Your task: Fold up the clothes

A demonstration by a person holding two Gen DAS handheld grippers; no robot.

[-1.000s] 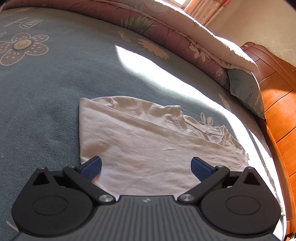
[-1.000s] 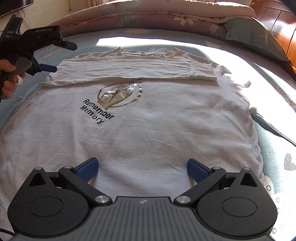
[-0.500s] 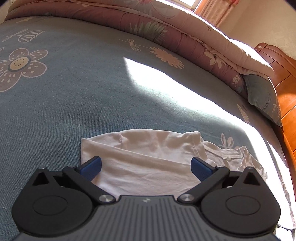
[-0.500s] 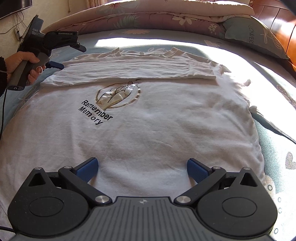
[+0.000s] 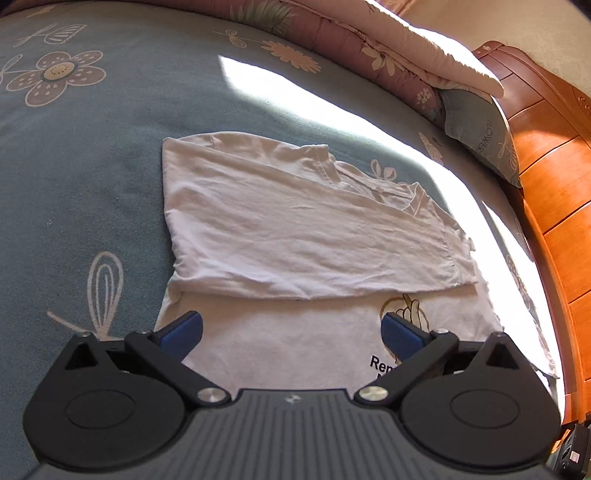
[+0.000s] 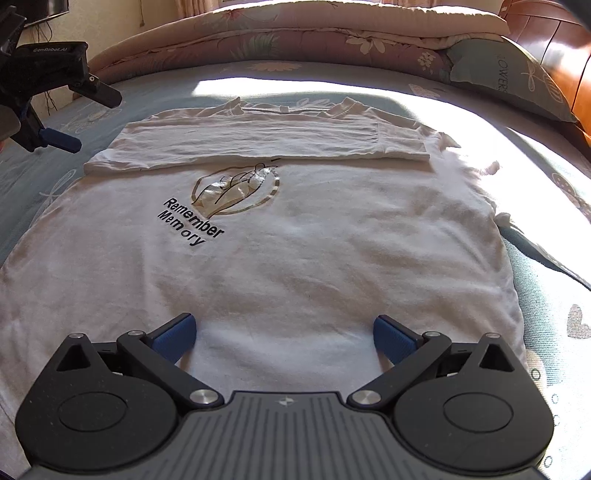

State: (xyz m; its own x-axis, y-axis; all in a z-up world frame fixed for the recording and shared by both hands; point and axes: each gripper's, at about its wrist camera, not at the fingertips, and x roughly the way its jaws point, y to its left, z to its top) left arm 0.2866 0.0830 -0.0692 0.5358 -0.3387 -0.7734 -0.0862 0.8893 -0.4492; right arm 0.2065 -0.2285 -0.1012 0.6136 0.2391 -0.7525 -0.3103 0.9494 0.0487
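A white T-shirt [image 6: 295,251] with a "Remember Memory" print lies flat on the blue bedspread [image 6: 546,162]. Its far side is folded over into a long band [image 6: 266,142]; the left wrist view shows that folded band [image 5: 303,236] too. My right gripper [image 6: 283,338] hovers open above the shirt's near edge, nothing between its fingers. My left gripper [image 5: 291,334] is open above the shirt's left end, just short of the fold. The right wrist view also catches the left gripper [image 6: 88,114] in the air at the far left, beside the folded band's end.
A rolled floral quilt [image 6: 314,33] and a grey-green pillow [image 6: 509,77] lie along the far side of the bed. A wooden headboard [image 5: 554,177] runs along the right. Bright sunlight crosses the bedspread [image 5: 92,155].
The left gripper has pulled back and risen, so more of the folded band and the print now show in its view. The right gripper has stayed put.
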